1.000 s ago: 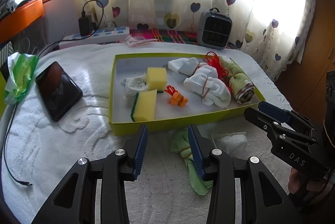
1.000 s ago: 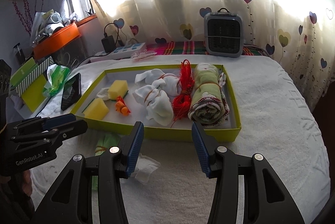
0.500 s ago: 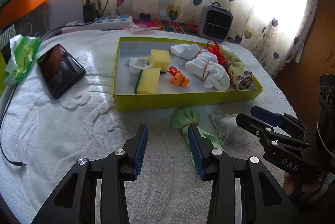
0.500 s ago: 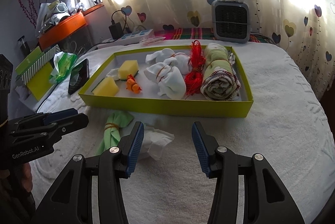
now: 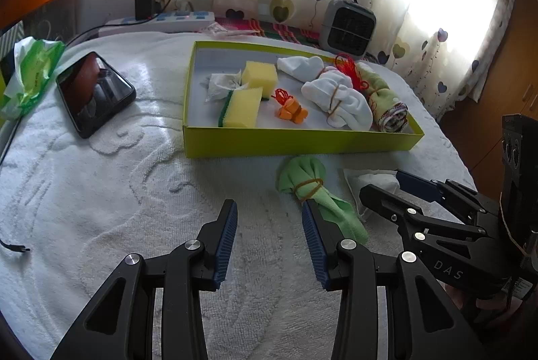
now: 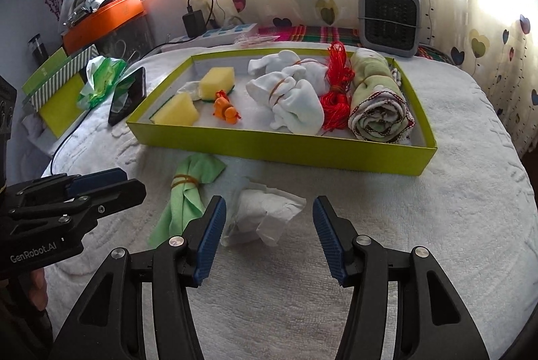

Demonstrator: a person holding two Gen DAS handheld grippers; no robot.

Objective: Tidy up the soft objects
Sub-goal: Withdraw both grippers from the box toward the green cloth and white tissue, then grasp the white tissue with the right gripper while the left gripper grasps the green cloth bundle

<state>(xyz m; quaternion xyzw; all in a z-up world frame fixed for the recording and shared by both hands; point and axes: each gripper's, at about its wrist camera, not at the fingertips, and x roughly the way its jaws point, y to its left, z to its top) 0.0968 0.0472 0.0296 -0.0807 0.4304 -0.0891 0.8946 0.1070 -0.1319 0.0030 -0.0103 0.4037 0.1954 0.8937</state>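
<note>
1. Well, I see the white towel-covered bed (image 6: 437, 225) under everything.
2. On it sits the yellow-green box (image 6: 279, 145), far of both claws, holding sponges, white socks, red string and a rolled towel.
3. My left claw (image 5: 269, 239) is partly open and empty, with the green cloth (image 5: 312, 192) just right of it.
4. My right claw (image 6: 269, 232) is opening; the white tissue (image 6: 262, 215) lies between its fingers, untouched.

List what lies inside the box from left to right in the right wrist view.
Front sponge → orange toy → front white bundle → red cord → rolled towel, all inside the box.
</note>
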